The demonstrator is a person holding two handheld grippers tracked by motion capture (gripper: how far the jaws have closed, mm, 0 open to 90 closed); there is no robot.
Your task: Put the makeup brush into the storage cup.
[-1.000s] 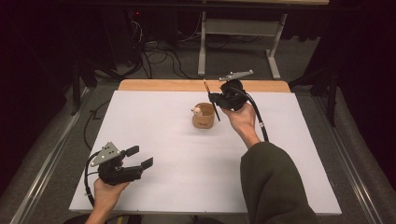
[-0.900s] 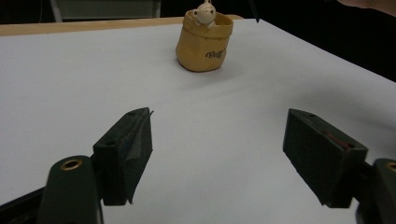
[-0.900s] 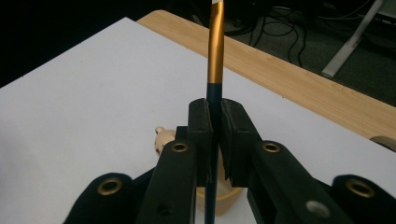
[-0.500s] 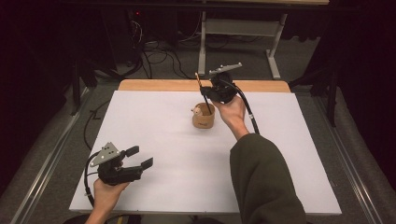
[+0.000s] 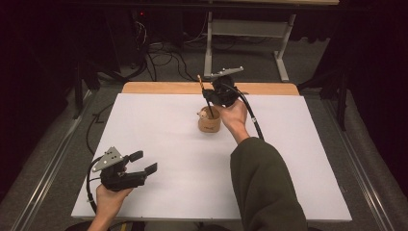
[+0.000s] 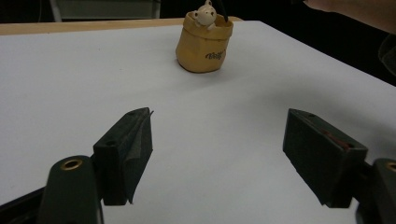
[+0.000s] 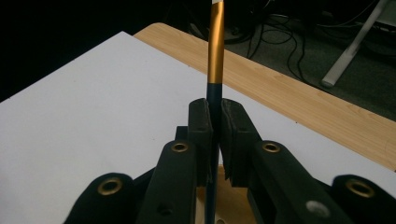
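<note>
A small yellow pot (image 5: 210, 125) with a little bear figure (image 5: 205, 114) at its rim stands at the middle back of the white tabletop (image 5: 159, 125). My right gripper (image 5: 210, 97) hovers just above it, shut on a thin pen (image 5: 201, 83) with a dark shaft and a gold upper part. The pen leans slightly and its lower end dips into the pot's mouth. In the right gripper view the pads (image 7: 201, 123) press on the pen (image 7: 215, 51). My left gripper (image 5: 144, 161) rests open at the front left, empty. In the left gripper view it (image 6: 217, 158) faces the pot (image 6: 204, 46).
A wooden table edge (image 5: 260, 88) runs along the back of the white top. Behind it are dark floor, cables (image 5: 159, 53) and a grey desk frame (image 5: 245, 29). The right forearm in a dark green sleeve (image 5: 264, 183) crosses the right half of the table.
The right hand has carried the pen leftward from beside the pot to over it, and the pen's lower end now sits in the pot's mouth. The left gripper has stayed put.
</note>
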